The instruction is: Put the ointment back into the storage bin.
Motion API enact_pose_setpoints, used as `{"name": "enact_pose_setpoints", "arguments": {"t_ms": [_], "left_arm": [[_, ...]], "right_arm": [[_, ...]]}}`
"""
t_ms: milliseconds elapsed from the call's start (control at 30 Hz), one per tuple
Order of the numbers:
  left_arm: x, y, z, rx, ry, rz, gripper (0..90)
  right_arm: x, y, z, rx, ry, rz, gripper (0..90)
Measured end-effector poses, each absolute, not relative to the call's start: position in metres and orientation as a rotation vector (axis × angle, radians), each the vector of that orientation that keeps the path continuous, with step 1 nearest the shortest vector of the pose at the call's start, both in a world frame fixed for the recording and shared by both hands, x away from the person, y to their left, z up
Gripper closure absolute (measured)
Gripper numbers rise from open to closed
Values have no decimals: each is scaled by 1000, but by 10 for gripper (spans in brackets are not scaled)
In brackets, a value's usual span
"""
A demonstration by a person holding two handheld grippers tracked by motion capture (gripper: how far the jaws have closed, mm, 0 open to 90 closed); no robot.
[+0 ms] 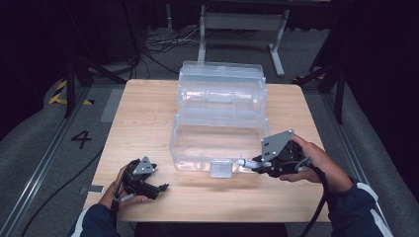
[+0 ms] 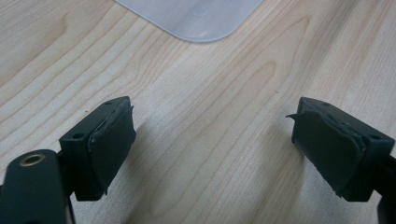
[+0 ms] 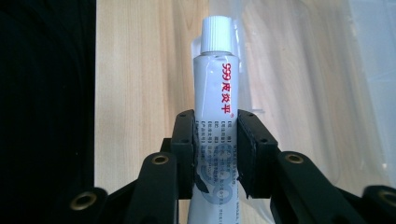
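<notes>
High view: the right gripper (image 1: pixel 253 163) holds a white tube (image 1: pixel 245 162) at the front wall of the clear box (image 1: pixel 217 148), while the left gripper (image 1: pixel 157 188) rests on the table (image 1: pixel 143 113) left of the box. Left gripper view: jaws spread, nothing between them. Right gripper view: jaws pinch the tube (image 3: pixel 217 88), cap pointing away, beside the box.

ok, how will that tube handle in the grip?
The tube looks soft-walled, so the right gripper clamped on its body may dent it. It seems light for its size. Round cap and body: likely to roll if laid on the table.
</notes>
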State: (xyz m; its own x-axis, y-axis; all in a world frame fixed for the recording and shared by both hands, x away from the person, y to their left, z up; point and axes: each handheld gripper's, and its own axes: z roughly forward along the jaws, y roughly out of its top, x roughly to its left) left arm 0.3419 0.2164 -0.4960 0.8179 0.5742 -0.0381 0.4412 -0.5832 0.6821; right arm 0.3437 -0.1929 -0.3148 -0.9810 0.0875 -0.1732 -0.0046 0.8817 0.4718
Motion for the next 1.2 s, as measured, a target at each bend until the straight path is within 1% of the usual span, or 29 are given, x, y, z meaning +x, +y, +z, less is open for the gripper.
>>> {"name": "enact_pose_setpoints", "arguments": {"t_ms": [667, 900, 1200], "left_arm": [[342, 216, -496, 2286, 741, 241, 135], [342, 216, -496, 2287, 741, 241, 135], [342, 216, -496, 2286, 742, 241, 135]], "right_arm": [[371, -169, -290, 58, 2841, 598, 704], [380, -159, -292, 52, 2858, 565, 704], [396, -147, -305, 75, 2882, 502, 704]]}}
